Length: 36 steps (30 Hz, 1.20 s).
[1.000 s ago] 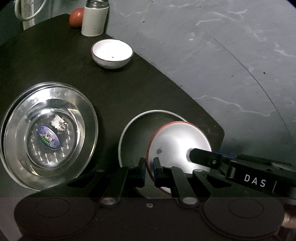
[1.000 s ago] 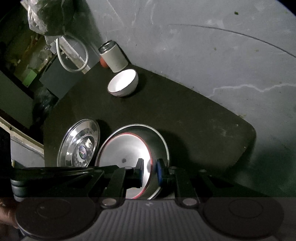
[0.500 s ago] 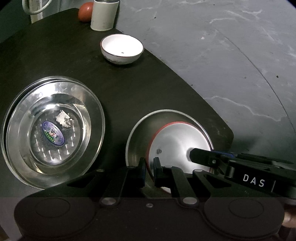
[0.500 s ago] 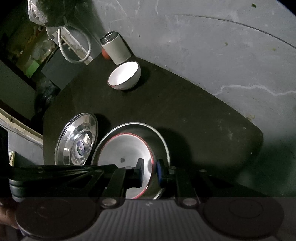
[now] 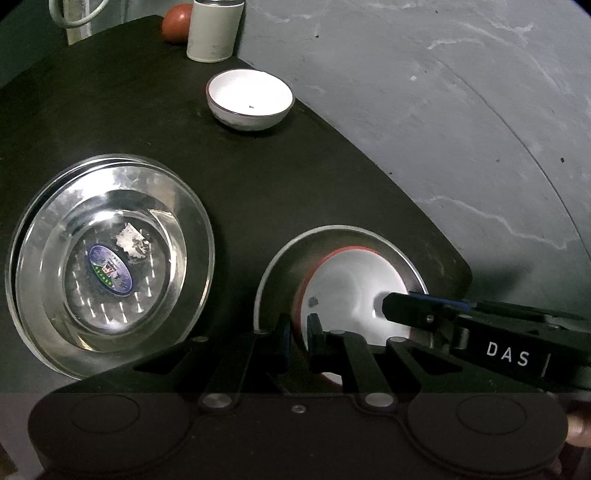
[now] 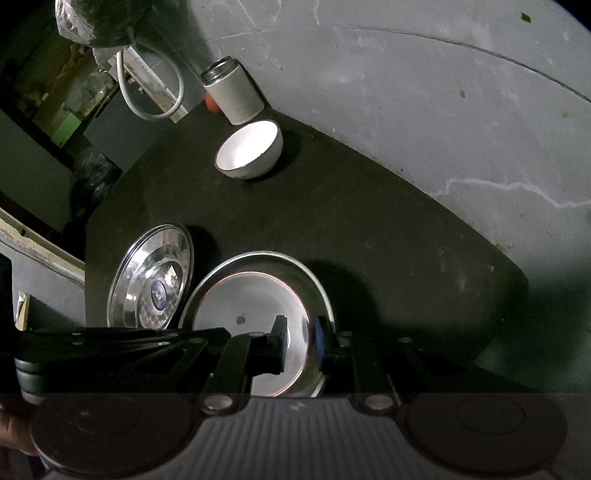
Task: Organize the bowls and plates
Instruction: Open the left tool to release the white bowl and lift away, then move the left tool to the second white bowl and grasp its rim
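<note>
Both grippers pinch the red-rimmed bowl (image 5: 351,284): left gripper (image 5: 298,332) on its near-left rim, right gripper (image 6: 300,338) on the opposite edge, bowl nested in the steel plate (image 5: 280,266) beneath. Looks like the set-down step; next, both pairs of fingers should spread and back off cleanly, I'd say.

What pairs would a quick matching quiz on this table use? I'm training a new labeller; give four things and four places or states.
Things:
1. red-rimmed bowl
2. small white bowl
3. steel plates
4. white canister

Places or states:
a. stacked, with a blue sticker
b. gripped at opposite rims by both grippers
c. alone by the table's edge
d. beside a red fruit

Pairs: 1-b, 2-c, 3-a, 4-d
</note>
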Tool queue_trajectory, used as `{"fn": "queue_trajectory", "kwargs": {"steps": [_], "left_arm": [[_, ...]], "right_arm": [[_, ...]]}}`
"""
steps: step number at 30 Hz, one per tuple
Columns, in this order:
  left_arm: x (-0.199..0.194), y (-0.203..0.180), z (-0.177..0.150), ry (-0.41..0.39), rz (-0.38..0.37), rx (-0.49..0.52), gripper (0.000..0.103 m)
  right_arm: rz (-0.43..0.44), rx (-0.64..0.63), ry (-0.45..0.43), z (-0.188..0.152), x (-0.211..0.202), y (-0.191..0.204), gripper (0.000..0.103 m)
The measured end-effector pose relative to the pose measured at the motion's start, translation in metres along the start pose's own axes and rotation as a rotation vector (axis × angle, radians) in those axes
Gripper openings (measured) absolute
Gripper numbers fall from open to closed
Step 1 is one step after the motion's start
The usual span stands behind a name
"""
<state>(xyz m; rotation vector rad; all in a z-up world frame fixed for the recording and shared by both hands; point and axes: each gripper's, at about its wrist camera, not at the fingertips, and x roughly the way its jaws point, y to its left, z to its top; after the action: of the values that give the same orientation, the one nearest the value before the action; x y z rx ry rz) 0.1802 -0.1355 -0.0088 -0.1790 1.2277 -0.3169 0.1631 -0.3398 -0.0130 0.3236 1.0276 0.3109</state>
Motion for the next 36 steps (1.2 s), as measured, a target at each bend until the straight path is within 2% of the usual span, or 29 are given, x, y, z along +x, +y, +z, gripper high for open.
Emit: {"fn": "queue_trajectory", "kwargs": {"steps": [12, 18, 20, 22, 24, 26, 28, 32, 33, 36], "left_arm": [[-0.011, 0.004, 0.0, -0.036, 0.007, -0.005, 0.011], [-0.029, 0.008, 0.002, -0.095, -0.015, -0.02, 0.02], [-0.038, 0.01, 0.004, -0.129, -0.003, -0.027, 0.038], [-0.045, 0.013, 0.008, -0.165, 0.013, -0.036, 0.043], [-0.051, 0.017, 0.012, -0.194, 0.024, -0.053, 0.051], [-0.055, 0.02, 0.016, -0.225, 0.051, -0.067, 0.077], [-0.059, 0.023, 0.018, -0.255, 0.092, -0.079, 0.089], [-0.06, 0.032, 0.023, -0.276, 0.151, -0.11, 0.101], [-0.06, 0.035, 0.024, -0.281, 0.169, -0.12, 0.102], [-0.057, 0.042, 0.029, -0.284, 0.224, -0.138, 0.102]], "right_arm": [[-0.014, -0.026, -0.034, 0.003, -0.009, 0.005, 0.02], [-0.014, -0.045, -0.097, 0.007, -0.021, 0.006, 0.023], [-0.011, -0.047, -0.117, 0.009, -0.024, 0.006, 0.029], [-0.005, -0.049, -0.134, 0.012, -0.025, 0.006, 0.034], [0.002, -0.05, -0.146, 0.015, -0.025, 0.006, 0.043], [0.006, -0.055, -0.157, 0.018, -0.024, 0.007, 0.052], [0.011, -0.059, -0.162, 0.021, -0.022, 0.007, 0.059], [0.029, -0.064, -0.158, 0.029, -0.014, 0.008, 0.08], [0.035, -0.066, -0.156, 0.032, -0.011, 0.008, 0.088], [0.059, -0.065, -0.152, 0.038, -0.003, 0.01, 0.097]]}}
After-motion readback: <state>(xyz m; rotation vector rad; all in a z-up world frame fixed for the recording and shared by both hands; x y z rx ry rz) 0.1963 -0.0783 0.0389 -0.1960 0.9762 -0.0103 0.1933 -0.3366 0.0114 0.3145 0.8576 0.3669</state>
